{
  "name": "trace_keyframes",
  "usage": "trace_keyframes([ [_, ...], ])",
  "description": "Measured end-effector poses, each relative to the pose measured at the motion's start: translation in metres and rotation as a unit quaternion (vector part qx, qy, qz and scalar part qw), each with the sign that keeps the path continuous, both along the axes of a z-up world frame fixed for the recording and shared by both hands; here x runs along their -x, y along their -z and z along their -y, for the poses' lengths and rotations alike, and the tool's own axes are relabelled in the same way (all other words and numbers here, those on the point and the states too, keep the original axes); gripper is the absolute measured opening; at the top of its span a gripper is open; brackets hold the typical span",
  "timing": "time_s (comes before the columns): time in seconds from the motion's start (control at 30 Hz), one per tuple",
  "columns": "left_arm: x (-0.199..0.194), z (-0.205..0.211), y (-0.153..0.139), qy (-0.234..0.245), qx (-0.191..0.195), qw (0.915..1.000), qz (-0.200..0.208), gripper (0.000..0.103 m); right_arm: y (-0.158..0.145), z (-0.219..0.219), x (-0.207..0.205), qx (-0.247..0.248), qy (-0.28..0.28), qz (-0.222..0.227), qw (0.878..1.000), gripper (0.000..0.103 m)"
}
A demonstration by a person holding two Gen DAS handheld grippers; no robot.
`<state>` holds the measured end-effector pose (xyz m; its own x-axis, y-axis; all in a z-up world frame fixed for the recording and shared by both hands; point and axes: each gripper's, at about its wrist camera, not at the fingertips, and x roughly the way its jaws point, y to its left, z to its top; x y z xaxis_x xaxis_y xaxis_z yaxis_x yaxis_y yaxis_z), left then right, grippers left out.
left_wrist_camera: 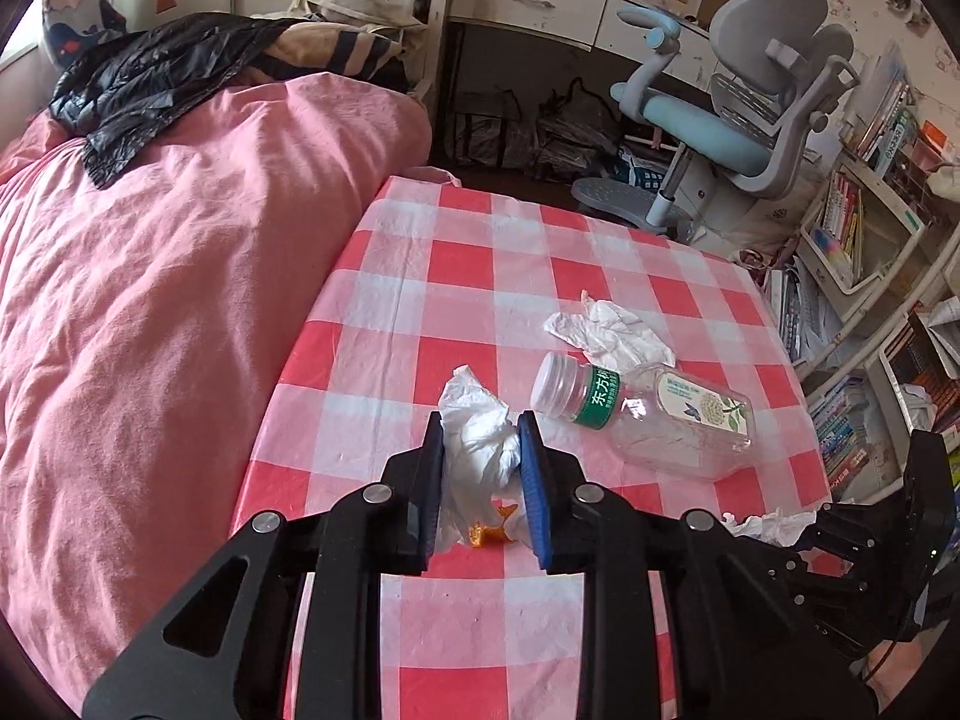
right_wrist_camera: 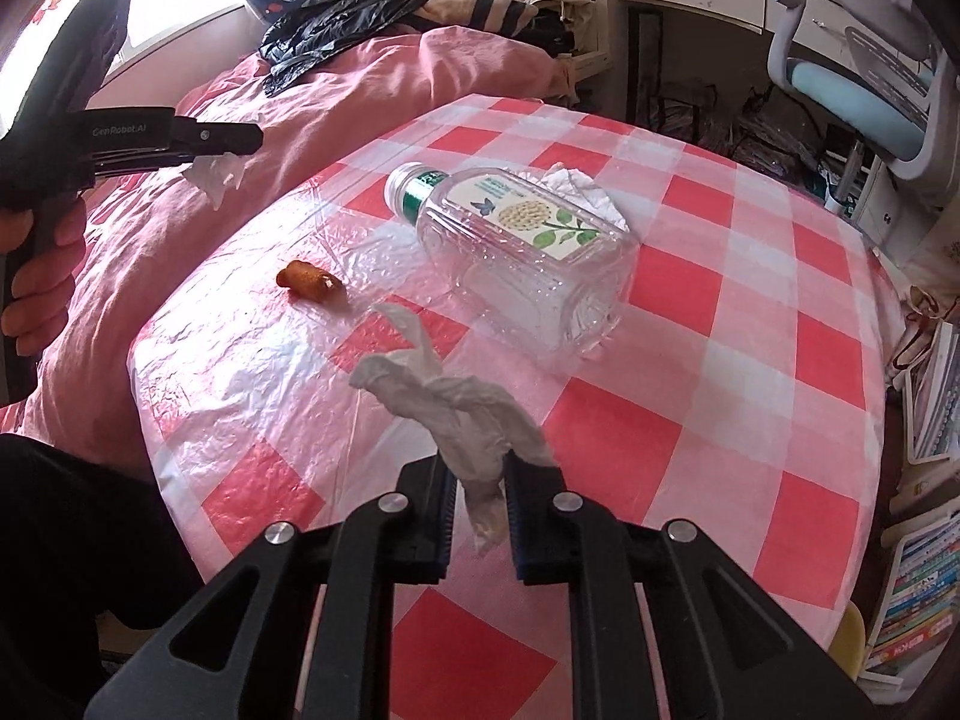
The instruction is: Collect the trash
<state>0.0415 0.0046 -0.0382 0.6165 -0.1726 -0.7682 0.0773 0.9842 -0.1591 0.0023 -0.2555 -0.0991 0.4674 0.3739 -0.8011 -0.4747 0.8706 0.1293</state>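
- left gripper [left_wrist_camera: 481,438] is clamped tight on a scrunched white tissue wad [left_wrist_camera: 480,441], lifted off the tabletop [left_wrist_camera: 420,276]
- right gripper [right_wrist_camera: 477,492] has its blue pads pinched on a twisted, ropey tissue [right_wrist_camera: 462,414], also up in the air
- clear plastic bottle [right_wrist_camera: 516,252] lies on its side mid-tabletop, ridged white cap, green neck band, flower label
- 1 more crumpled tissue [left_wrist_camera: 609,330] sits touching the bottle
- small orange, glossy scrap [right_wrist_camera: 309,281] lies alone on the crinkly red-and-white checked plastic cover
- wrinkly black trash bag [left_wrist_camera: 150,78] is on the pink bed [left_wrist_camera: 150,300]
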Motion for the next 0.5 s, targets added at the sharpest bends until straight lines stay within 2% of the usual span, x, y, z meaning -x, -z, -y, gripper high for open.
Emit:
trace_keyframes([
  [0.03, 0.001, 0.002, 0.001, 0.002, 0.0, 1.0, -0.001, 0.023, 0.002, -0.001, 0.0, -0.002, -0.005, -0.007, 1.0, 0.016],
  [0.1, 0.002, 0.006, 0.002, 0.005, -0.002, 1.0, -0.005, 0.023, 0.007, -0.002, 0.002, 0.009, -0.011, -0.018, 1.0, 0.023],
  [0.13, 0.002, 0.007, 0.003, 0.007, -0.003, 1.0, -0.006, 0.023, 0.008, -0.003, 0.003, 0.011, -0.015, -0.02, 1.0, 0.036],
  [0.17, 0.003, 0.009, 0.003, 0.008, -0.003, 0.9999, -0.008, 0.023, 0.008, -0.003, 0.005, 0.004, -0.021, -0.025, 0.999, 0.054],
  [0.23, 0.005, 0.012, 0.004, 0.012, -0.006, 0.9999, -0.01, 0.023, 0.006, -0.003, 0.01, 0.004, -0.026, -0.018, 1.0, 0.065],
  [0.4, 0.009, 0.015, 0.005, 0.015, -0.011, 0.9998, -0.011, 0.024, 0.0, 0.002, 0.016, -0.016, -0.029, -0.011, 0.999, 0.07],
  [0.5, 0.009, 0.014, 0.005, 0.013, -0.014, 0.9998, -0.01, 0.024, 0.001, 0.006, 0.014, -0.044, -0.027, -0.025, 0.998, 0.073],
])
